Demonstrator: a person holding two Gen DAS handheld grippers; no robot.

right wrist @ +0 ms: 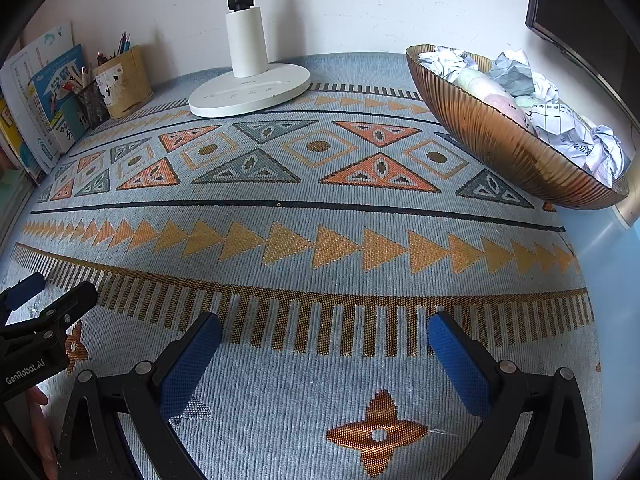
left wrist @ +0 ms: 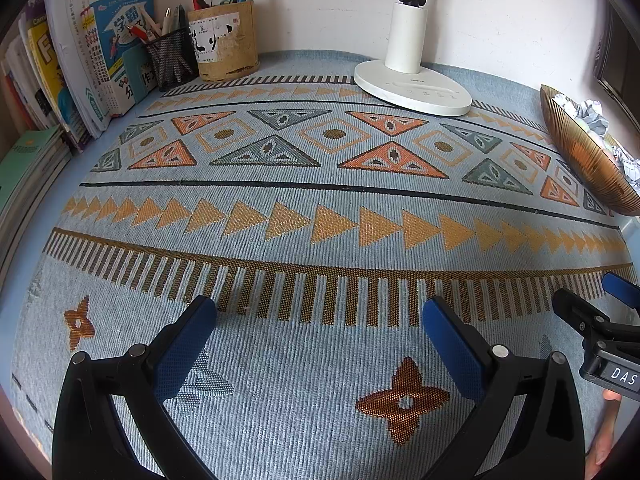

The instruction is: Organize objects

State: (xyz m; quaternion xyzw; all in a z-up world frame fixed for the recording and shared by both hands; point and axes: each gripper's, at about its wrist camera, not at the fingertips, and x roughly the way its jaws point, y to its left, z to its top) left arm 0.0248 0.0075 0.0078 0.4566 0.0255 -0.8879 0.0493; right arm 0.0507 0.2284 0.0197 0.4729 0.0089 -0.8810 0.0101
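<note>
Left wrist view alone shows stacked books [left wrist: 52, 80] beside two pen holders [left wrist: 200, 44], right wrist view looks into copper bowl [right wrist: 492, 136] of crumpled paper [right wrist: 516, 72] at the patterned mat's [right wrist: 320, 220] right edge, left gripper [left wrist: 318, 320] and right gripper [right wrist: 324, 344] both spread wide, holding nothing, above the mat.
</note>
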